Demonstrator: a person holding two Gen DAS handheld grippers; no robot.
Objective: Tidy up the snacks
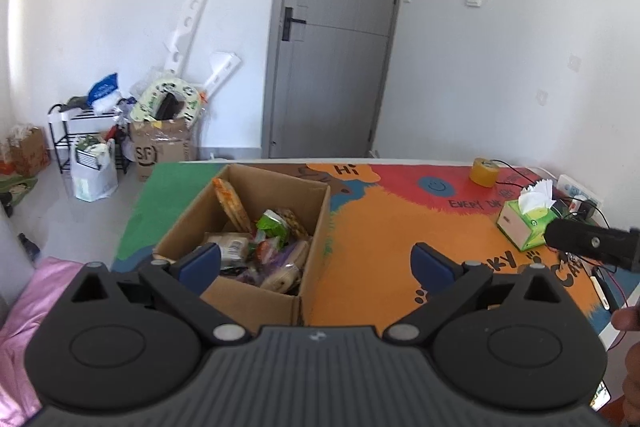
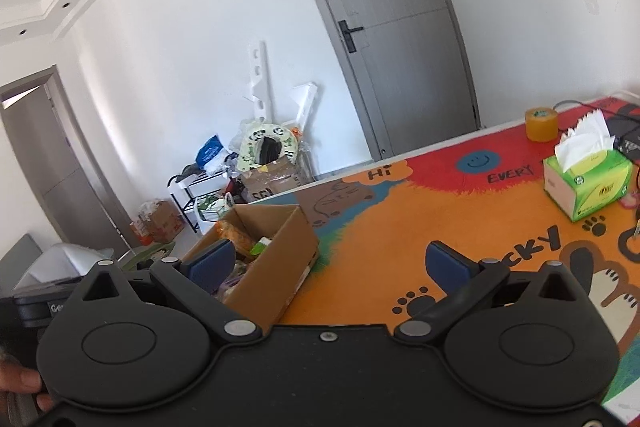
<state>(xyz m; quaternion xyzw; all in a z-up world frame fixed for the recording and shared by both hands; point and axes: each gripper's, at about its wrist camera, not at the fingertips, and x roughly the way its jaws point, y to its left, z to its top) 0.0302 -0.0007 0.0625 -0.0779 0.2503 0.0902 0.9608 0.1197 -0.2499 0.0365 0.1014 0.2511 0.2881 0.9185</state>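
The cardboard box (image 1: 256, 227) of snack packets (image 1: 272, 247) is seen near the desk's (image 1: 380, 247) left edge, toward the far left corner, its top open. The left gripper (image 1: 316, 263) is held above the near side of the box, jaws spread wide, nothing gripped. The right gripper (image 2: 328, 265) is spread just as wide and empty over bare orange mat. A tissue box (image 2: 588, 183) and a tape roll (image 2: 541, 125) are set toward the far right edge.
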